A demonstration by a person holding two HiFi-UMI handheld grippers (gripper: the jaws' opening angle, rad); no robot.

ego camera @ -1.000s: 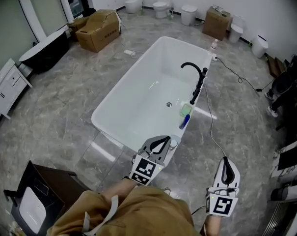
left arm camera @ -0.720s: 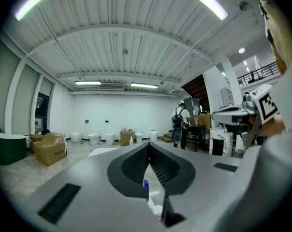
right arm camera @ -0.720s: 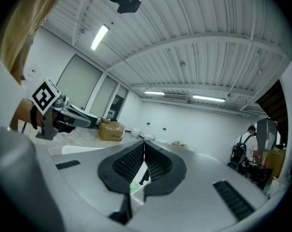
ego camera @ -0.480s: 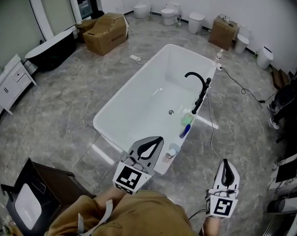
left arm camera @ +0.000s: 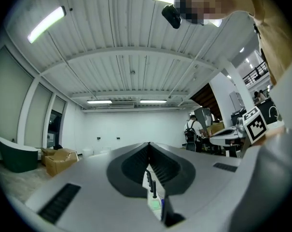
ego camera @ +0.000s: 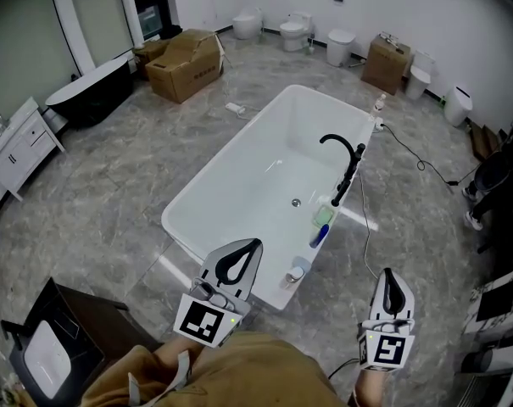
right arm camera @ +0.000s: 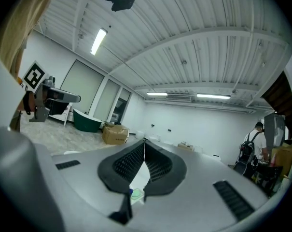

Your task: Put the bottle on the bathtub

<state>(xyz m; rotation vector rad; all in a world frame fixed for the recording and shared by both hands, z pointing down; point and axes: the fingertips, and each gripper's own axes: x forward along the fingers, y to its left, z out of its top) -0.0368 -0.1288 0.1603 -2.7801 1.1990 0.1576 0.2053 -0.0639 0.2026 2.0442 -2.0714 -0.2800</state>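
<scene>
Both tongs are shut and empty, the left tongs (ego camera: pixel 248 251) and right tongs (ego camera: pixel 390 280) held low near the person's body, seemingly because the bottle (ego camera: pixel 296 271) already stands on the tub (ego camera: pixel 226 153) rim, just ahead-right of the left tongs.

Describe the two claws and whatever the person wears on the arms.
The left claw and right claw match: light grey shells tapering to a point, with black ribbed pads lining a teardrop-shaped opening. Each carries a white cube printed with black square markers, the left cube and the right cube. The person wears a tan top.
</scene>
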